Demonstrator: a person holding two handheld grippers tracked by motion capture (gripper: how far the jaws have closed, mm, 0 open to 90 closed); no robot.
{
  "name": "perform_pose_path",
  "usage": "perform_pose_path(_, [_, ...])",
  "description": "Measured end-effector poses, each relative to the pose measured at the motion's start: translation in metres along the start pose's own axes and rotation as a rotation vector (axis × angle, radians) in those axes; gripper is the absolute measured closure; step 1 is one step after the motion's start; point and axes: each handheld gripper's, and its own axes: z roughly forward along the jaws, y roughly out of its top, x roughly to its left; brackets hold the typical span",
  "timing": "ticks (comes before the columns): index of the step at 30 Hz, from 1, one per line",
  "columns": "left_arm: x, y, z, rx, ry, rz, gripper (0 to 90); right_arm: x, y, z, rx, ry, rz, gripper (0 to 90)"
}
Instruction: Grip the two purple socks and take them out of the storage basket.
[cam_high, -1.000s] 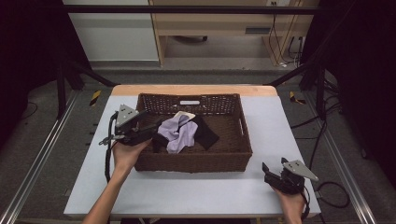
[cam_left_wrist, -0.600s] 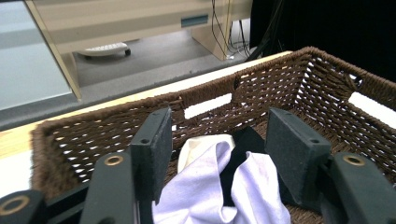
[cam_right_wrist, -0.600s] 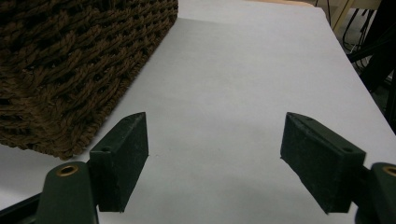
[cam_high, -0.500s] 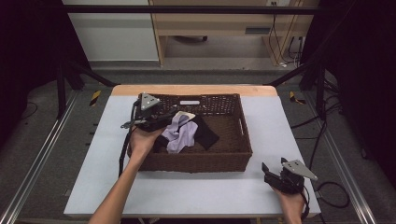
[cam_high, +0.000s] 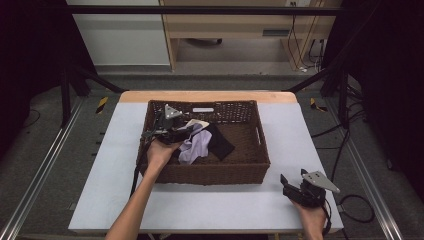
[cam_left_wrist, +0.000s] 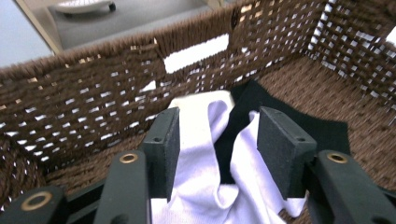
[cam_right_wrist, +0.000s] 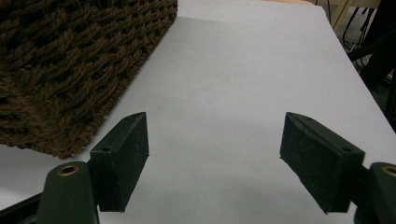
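Left tongs (cam_high: 176, 134) are down inside the woven basket (cam_high: 250, 172), over its nine o'clock half in the high view, and their flat, black, rubbery pads have just been closing in; a gap remains on each side, with the pale lilac cloth (cam_high: 196, 146) bunched up between them but not yet pinched. From the left gripper view the tongs (cam_left_wrist: 219, 156) straddle a soft ridge of that cloth (cam_left_wrist: 205, 186), a thin knit, rumpled and folded, looking nearly white up close. A cream piece of fabric (cam_left_wrist: 198, 105) peeks out at twelve o'clock of it, and a flat, matte black cloth (cam_left_wrist: 327, 133) spreads away at two o'clock across the basket floor.

In the high view the lilac cloth lies as a longish crumple, its long axis running from about seven o'clock up to one o'clock, low end towards the near wall. The black cloth (cam_high: 220, 142) sits at its three o'clock, touching it.

The basket (cam_left_wrist: 84, 93) is a dark brown, coarse twisted weave, rectangular, with a slot handle in its far wall, long side across the pale grey worktop (cam_high: 320, 135).

Right tongs (cam_high: 292, 186) sit at the worktop's five o'clock corner, wide apart and holding nothing; the right gripper view has those tongs (cam_right_wrist: 215, 154) over smooth worktop (cam_right_wrist: 233, 84), the basket's corner (cam_right_wrist: 70, 74) at ten o'clock
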Motion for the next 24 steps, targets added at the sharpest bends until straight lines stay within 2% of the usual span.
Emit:
perform_pose_path(1, [0.000, 0.000, 0.000, 0.000, 0.000, 0.000, 49.4, 0.000, 0.000, 0.000, 0.000, 0.000, 0.000, 23.8])
perform_pose_path(2, [0.000, -0.001, 0.003, 0.034, 0.011, -0.010, 49.5, 0.000, 0.000, 0.000, -0.003, -0.003, -0.001, 23.9])
perform_pose_path(5, [0.000, -0.002, 0.005, 0.061, 0.019, -0.009, 50.5, 0.000, 0.000, 0.000, -0.006, -0.003, 0.000, 23.8])
perform_pose_path(7, [-0.003, -0.003, 0.007, 0.097, 0.027, 0.016, 53.5, 0.000, 0.000, -0.001, -0.011, 0.001, 0.000, 23.8])
perform_pose_path(9, [-0.004, -0.003, 0.008, 0.105, 0.033, 0.023, 54.9, 0.000, -0.001, -0.001, -0.012, 0.000, 0.000, 23.8])
perform_pose_path(10, [-0.006, -0.004, 0.010, 0.129, 0.041, 0.051, 55.7, 0.000, 0.000, -0.001, -0.008, 0.002, 0.001, 23.8])
perform_pose_path(11, [-0.007, -0.004, 0.011, 0.138, 0.042, 0.060, 56.1, 0.000, 0.000, 0.000, -0.006, 0.000, 0.000, 23.7])
perform_pose_path(18, [-0.006, -0.006, 0.018, 0.194, 0.040, 0.060, 58.9, 0.000, 0.000, 0.000, -0.004, -0.001, -0.003, 23.7])
perform_pose_path(19, [-0.006, -0.007, 0.020, 0.206, 0.024, 0.061, 59.3, 0.000, 0.000, 0.000, -0.004, 0.000, -0.004, 23.7])
perform_pose_path(20, [-0.007, -0.009, 0.024, 0.243, 0.028, 0.087, 60.1, 0.000, 0.000, 0.000, -0.005, -0.001, -0.005, 23.7])
perform_pose_path(21, [-0.008, -0.009, 0.025, 0.247, 0.042, 0.101, 60.1, 0.000, 0.000, -0.001, -0.004, -0.002, -0.005, 23.7])
perform_pose_path(24, [-0.009, -0.010, 0.028, 0.264, 0.039, 0.105, 59.6, 0.000, 0.000, 0.000, -0.004, -0.001, -0.003, 23.7])
